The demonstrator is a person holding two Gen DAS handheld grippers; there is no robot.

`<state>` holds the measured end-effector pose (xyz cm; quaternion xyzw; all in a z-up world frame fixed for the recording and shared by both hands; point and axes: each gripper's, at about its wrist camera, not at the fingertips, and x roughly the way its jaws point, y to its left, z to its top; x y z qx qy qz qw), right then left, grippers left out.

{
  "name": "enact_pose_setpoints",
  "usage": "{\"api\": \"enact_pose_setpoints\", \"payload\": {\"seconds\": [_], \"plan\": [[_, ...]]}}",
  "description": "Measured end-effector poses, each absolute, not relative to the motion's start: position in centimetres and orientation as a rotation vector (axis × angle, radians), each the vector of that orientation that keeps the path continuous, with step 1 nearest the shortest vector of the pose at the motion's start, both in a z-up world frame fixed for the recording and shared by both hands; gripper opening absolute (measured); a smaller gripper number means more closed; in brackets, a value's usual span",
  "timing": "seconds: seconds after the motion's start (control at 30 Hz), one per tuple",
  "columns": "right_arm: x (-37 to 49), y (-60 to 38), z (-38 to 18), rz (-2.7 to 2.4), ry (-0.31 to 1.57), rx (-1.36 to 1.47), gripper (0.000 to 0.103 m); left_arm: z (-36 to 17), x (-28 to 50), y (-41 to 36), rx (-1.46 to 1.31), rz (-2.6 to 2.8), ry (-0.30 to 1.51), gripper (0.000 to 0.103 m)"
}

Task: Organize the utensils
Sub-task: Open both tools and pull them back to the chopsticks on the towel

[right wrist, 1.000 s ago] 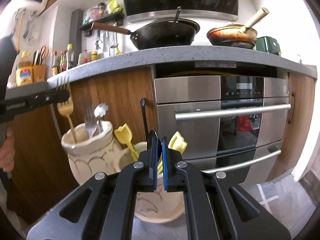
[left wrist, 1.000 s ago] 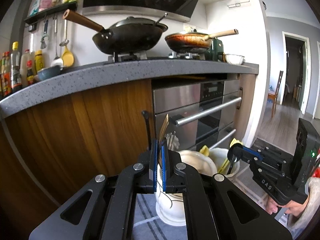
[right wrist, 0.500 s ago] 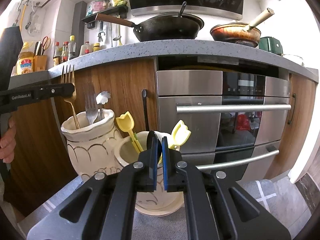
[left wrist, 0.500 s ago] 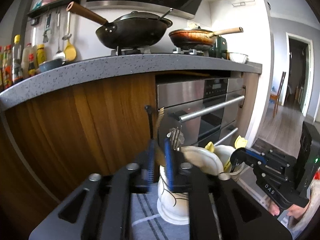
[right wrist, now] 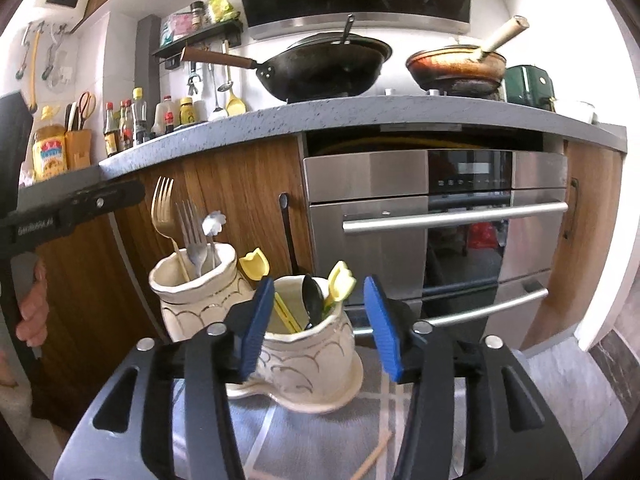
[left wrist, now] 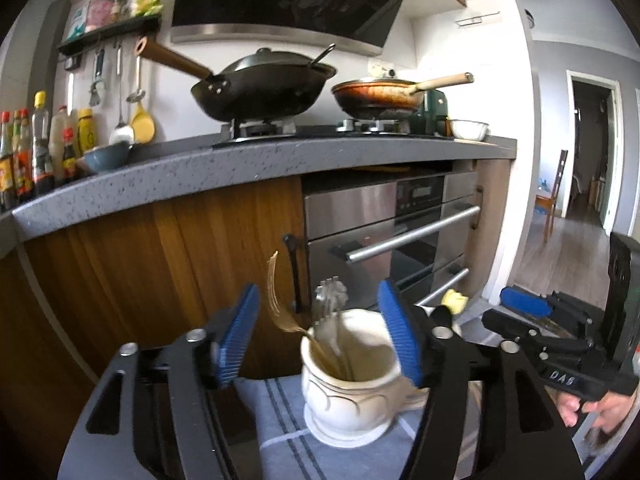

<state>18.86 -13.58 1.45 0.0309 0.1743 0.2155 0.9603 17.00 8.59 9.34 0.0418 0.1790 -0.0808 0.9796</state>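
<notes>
Both claws are held level and low before the oven, the left claw (left wrist: 320,344) spread wide and gripping nothing, the right claw (right wrist: 318,320) likewise wide. A gold fork (left wrist: 280,308), blurred, leans in the cream fork jar (left wrist: 352,396) between the left claw's pads. The spoon jar (right wrist: 308,356) sits between the right claw's pads, touching the fork jar.
</notes>
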Motion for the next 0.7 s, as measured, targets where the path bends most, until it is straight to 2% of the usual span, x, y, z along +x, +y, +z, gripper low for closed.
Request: {"api": "enact_pose_setpoints", "payload": {"seconds": [0.2, 0.43, 0.7], "plan": [[15.8, -16.9, 2.9, 0.389, 0.39, 0.055, 0.073, 9.9, 14.5, 6.4, 0.075, -0.207, 0.36, 0.093], [13.9, -22.8, 2.1, 0.288, 0.449, 0.142, 0.083, 7.4, 12.9, 2.2, 0.08, -0.28, 0.438, 0.097], [14.5, -27.6, -1.2, 0.169, 0.521, 0.194, 0.085, 2.4, 13.6, -3.0, 0.094, -0.355, 0.561, 0.098]]}}
